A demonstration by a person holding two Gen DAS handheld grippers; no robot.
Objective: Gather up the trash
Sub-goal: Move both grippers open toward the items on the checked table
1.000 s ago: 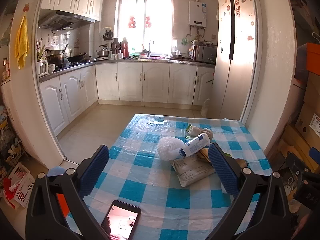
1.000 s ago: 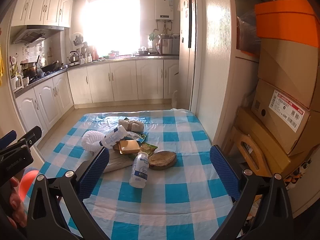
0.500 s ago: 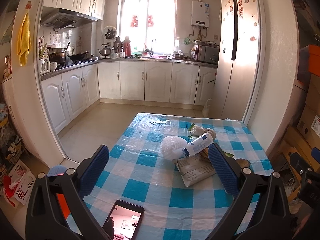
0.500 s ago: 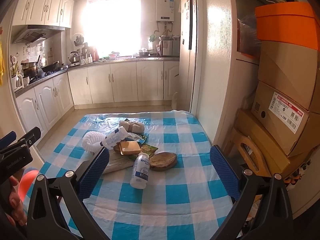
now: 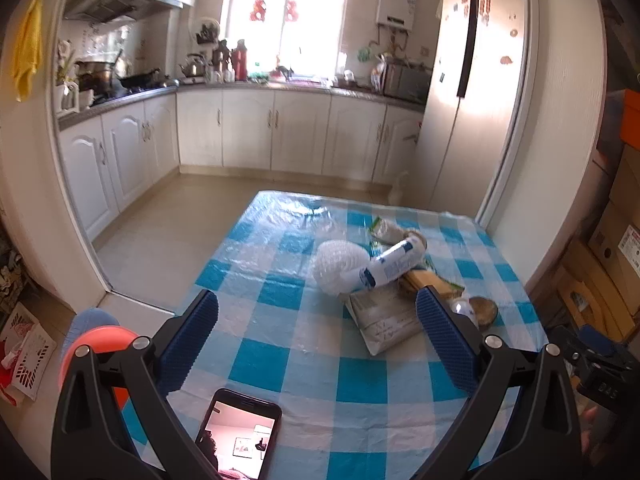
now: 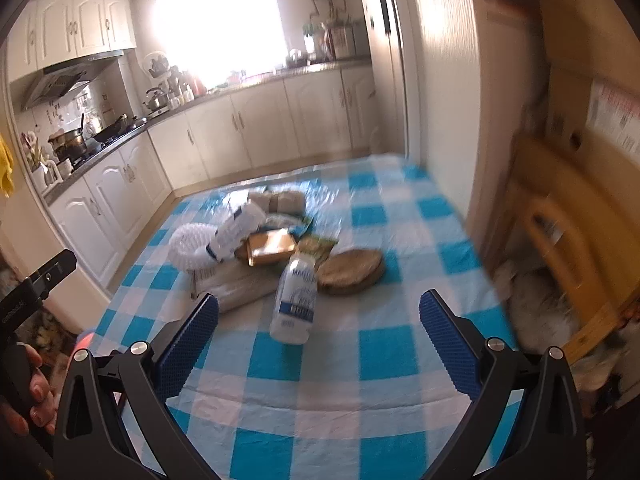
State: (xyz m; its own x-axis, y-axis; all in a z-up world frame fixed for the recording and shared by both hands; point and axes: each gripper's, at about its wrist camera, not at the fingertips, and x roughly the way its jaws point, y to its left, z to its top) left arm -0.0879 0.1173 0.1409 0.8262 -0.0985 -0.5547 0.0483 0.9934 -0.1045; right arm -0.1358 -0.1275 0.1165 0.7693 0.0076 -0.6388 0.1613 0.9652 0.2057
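My left gripper [image 5: 318,336] spread wide, holding nothing, over the near half of the checked table [image 5: 280,344]. My right gripper [image 6: 318,340] also spread and empty. Trash pile sits mid-table: white bottle [image 6: 295,300] lies nearest, long axis running toward me, cap end away. Second bottle [image 5: 390,265] rests across white foam netting [image 5: 338,266], tilted up to the far right. Phone [image 5: 240,438] at near edge.

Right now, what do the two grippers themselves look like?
Both match: the left gripper and right gripper have black triangular open-frame arms with silver screws, ending in blue, fine-textured rectangular pads. White lettering, unreadable, marks the left gripper's black body in the right wrist view. No sleeves or cables visible.
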